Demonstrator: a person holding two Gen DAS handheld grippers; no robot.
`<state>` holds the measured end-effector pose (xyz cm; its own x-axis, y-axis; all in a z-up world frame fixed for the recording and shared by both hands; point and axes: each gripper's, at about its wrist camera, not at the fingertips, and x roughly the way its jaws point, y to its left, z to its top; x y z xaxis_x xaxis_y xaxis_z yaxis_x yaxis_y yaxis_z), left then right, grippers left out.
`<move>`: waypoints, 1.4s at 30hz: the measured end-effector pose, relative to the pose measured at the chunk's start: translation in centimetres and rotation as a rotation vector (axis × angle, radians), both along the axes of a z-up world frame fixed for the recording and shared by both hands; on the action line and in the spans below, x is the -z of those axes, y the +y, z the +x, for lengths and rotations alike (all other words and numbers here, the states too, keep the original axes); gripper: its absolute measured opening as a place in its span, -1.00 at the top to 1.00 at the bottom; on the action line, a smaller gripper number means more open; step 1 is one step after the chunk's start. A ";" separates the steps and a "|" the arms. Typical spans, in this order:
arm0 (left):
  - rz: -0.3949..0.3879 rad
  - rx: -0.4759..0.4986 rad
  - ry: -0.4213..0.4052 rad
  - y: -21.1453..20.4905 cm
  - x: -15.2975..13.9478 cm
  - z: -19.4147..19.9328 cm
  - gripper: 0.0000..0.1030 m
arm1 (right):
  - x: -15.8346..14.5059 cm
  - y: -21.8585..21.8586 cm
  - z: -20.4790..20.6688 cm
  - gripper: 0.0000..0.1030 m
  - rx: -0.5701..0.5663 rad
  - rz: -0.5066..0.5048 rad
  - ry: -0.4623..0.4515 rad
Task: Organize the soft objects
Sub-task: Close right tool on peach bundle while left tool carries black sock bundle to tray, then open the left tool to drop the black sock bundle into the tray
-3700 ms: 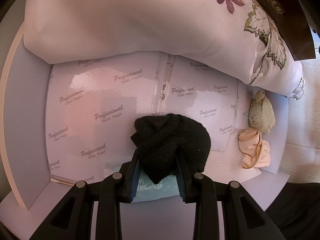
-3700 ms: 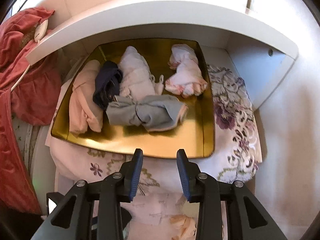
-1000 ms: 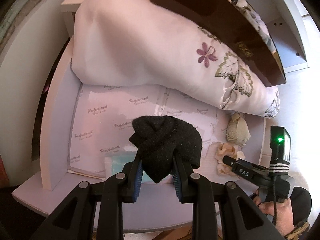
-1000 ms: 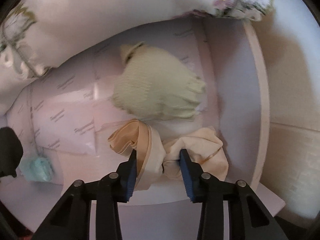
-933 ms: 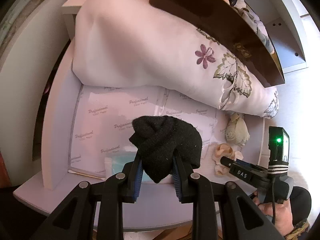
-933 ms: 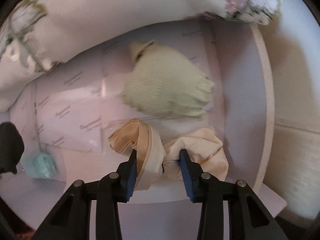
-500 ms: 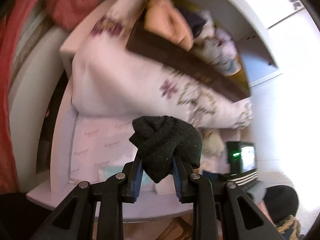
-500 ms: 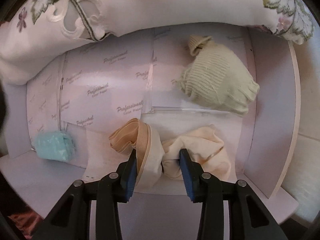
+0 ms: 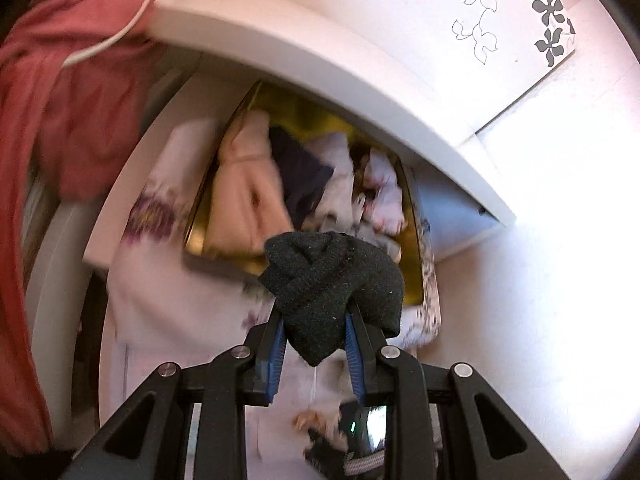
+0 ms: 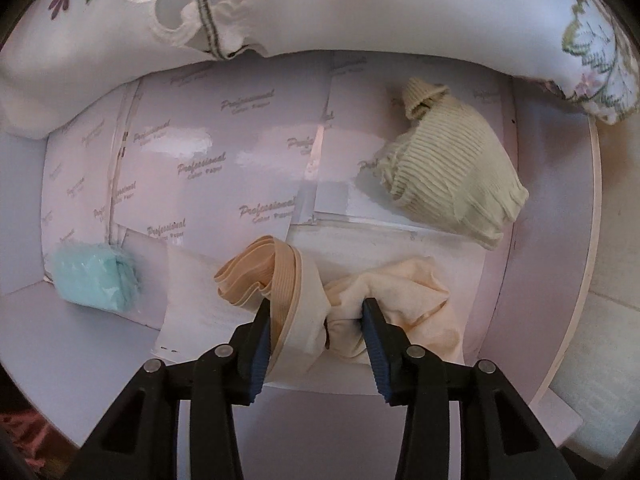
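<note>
My left gripper (image 9: 316, 320) is shut on a rolled black sock (image 9: 332, 284) and holds it in the air in front of a gold tray (image 9: 412, 240) that holds several folded garments. My right gripper (image 10: 316, 312) is down on the lower shelf with its jaws around a peach garment (image 10: 372, 292) with a ribbed band; whether it grips the cloth I cannot tell. A cream ribbed sock roll (image 10: 452, 180) lies further back on the right. A mint green bundle (image 10: 96, 276) lies at the left.
The tray rests on a white floral embroidered cloth pile (image 9: 160, 304) inside a white shelf compartment (image 9: 320, 60). A red garment (image 9: 60, 120) hangs at the left. The lower shelf is lined with printed paper sheets (image 10: 224, 168), with the floral cloth (image 10: 280, 8) overhanging its back.
My left gripper has lifted the black sock from the lower shelf up to the level of the gold tray. My right gripper has stayed at the peach garment while its view shifted.
</note>
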<state>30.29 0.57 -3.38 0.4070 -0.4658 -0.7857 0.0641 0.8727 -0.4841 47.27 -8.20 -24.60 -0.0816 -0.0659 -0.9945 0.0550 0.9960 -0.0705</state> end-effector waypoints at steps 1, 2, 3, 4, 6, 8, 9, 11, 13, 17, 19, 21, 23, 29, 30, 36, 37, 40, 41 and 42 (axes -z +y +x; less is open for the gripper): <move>0.011 0.001 -0.001 -0.6 0.1 1.0 0.49 | 0.2 0.1 -0.2 0.15 0.001 0.001 0.000; 0.019 0.004 0.002 -0.9 0.3 1.5 0.49 | 0.5 0.3 -0.2 0.15 0.003 0.001 0.000; 0.033 0.009 0.004 -1.4 0.6 2.2 0.49 | 0.5 0.5 -0.2 0.15 0.003 0.002 0.001; 0.051 0.015 0.006 -1.9 1.0 2.9 0.49 | 0.3 0.1 -0.1 0.15 0.001 0.002 0.001; 0.074 0.029 0.018 -2.7 1.8 3.9 0.49 | 0.5 -0.2 0.1 0.14 -0.003 0.002 0.002; 0.113 0.041 0.026 -3.3 2.9 4.8 0.49 | 0.3 -0.4 0.3 0.13 -0.005 0.000 0.004; 0.125 0.048 0.035 -3.6 3.4 5.0 0.49 | 0.4 -0.3 0.3 0.13 -0.009 -0.003 0.004; 0.173 0.060 0.054 -4.0 4.8 5.5 0.49 | -0.1 -0.7 0.3 0.13 -0.014 -0.004 0.004; 0.205 0.064 0.072 -4.3 6.1 5.9 0.48 | 0.0 -0.6 0.4 0.13 -0.017 -0.006 0.005; 0.245 0.068 0.059 -4.7 7.1 6.3 0.42 | 0.0 -0.5 0.5 0.13 -0.020 -0.010 0.005; 0.260 0.077 0.053 -4.9 7.2 6.3 0.39 | 0.0 -0.4 0.5 0.13 -0.025 -0.013 0.005; 0.256 0.073 0.055 -4.7 7.2 6.3 0.33 | 0.0 -0.4 0.5 0.13 -0.023 -0.014 0.005; 0.246 0.065 0.057 -4.5 6.9 6.2 0.25 | 0.0 -0.4 0.5 0.13 -0.024 -0.014 0.004; 0.237 0.054 0.047 -3.5 5.5 5.4 0.19 | -0.2 -0.4 0.5 0.12 -0.026 -0.016 0.004; 0.237 0.051 0.040 -3.5 5.3 5.2 0.19 | -0.2 -0.4 0.5 0.12 -0.027 -0.017 0.003; 0.219 0.018 0.005 -1.7 3.5 3.3 0.19 | -0.2 -0.3 0.3 0.11 -0.035 -0.025 0.001; 0.218 0.012 -0.002 -1.3 3.2 2.8 0.19 | -0.2 -0.2 0.3 0.11 -0.036 -0.026 0.001; 0.211 -0.005 -0.008 -0.1 2.6 1.5 0.19 | -0.3 -0.2 0.3 0.11 -0.038 -0.029 -0.001; 0.207 -0.013 -0.008 0.3 2.5 1.1 0.19 | -0.3 -0.1 0.2 0.11 -0.039 -0.031 -0.001; 0.202 -0.019 -0.007 0.7 2.4 0.6 0.19 | -0.3 -0.1 0.2 0.11 -0.041 -0.032 -0.002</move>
<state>30.87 1.30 -5.80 0.4200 -0.2910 -0.8596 0.0490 0.9531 -0.2987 47.46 -8.29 -24.31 -0.0761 -0.1013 -0.9919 0.0149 0.9946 -0.1027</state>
